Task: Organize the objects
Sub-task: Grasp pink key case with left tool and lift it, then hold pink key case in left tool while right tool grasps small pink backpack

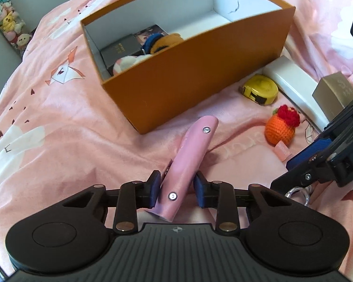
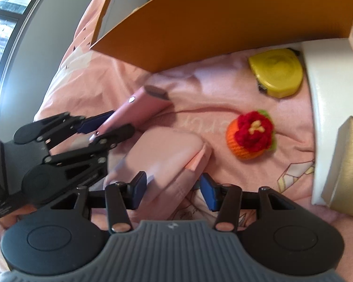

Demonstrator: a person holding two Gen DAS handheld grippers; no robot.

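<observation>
While tongs (image 1: 176, 191) flank pink case (image 1: 190, 162), orange box (image 1: 200, 75) behind, possibly touching.

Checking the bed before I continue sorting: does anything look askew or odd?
Mostly no. Only the pink case stands out: it tilts between the left claw pads, one end propped off the bedsheet. Nothing spilled or damaged.

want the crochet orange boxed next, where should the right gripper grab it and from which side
Grip the crochet orange across its round orange body, below the red flower on top, coming down from above. It sits clear on the bedspread, apart from the tape measure and white case, so there is room either side. It looks soft, so a light squeeze probably suffices.
</observation>
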